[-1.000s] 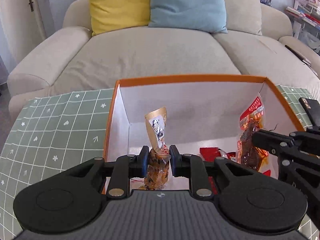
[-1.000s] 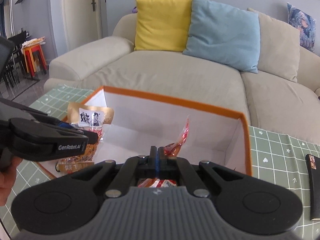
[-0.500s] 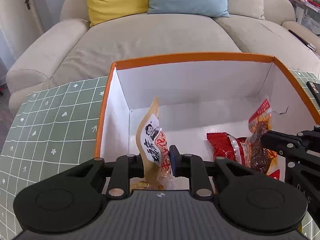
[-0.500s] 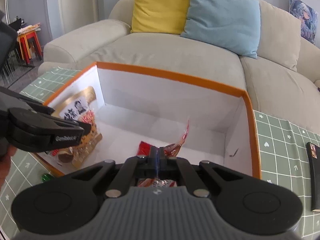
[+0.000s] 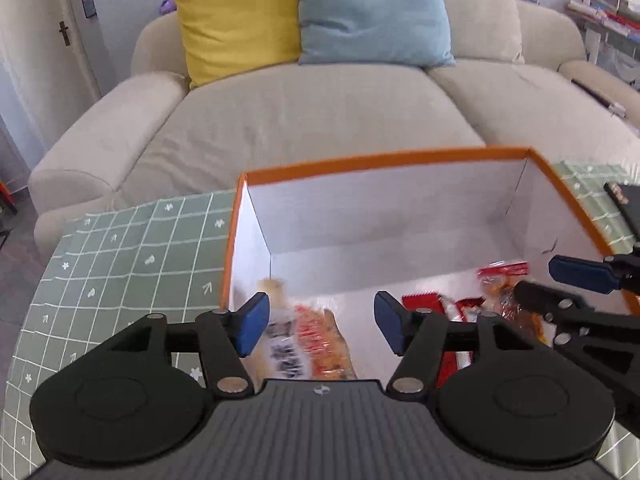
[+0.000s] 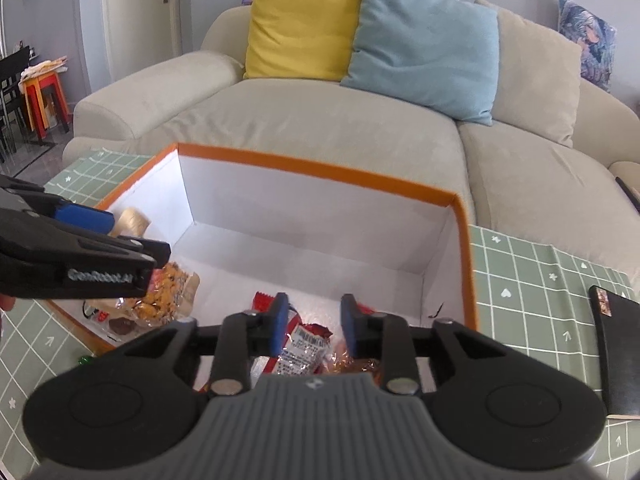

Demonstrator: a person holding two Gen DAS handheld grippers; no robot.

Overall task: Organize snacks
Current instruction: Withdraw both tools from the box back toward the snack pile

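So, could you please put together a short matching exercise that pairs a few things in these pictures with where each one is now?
Things:
1. tan snack packet with a printed face label
2. red foil snack packet
3. black flat rectangular object
4. square yellow cushion

Places:
A. on the green grid tablecloth, outside the box
B. on the beige sofa
C. left part of the orange-rimmed white cardboard box
D. in the box, below the open right hand-held gripper

Pairs: 1-C, 2-D, 3-A, 4-B

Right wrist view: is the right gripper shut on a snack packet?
No, the right gripper has its jaws apart, and the red snack packet lies loose on the box floor below them.
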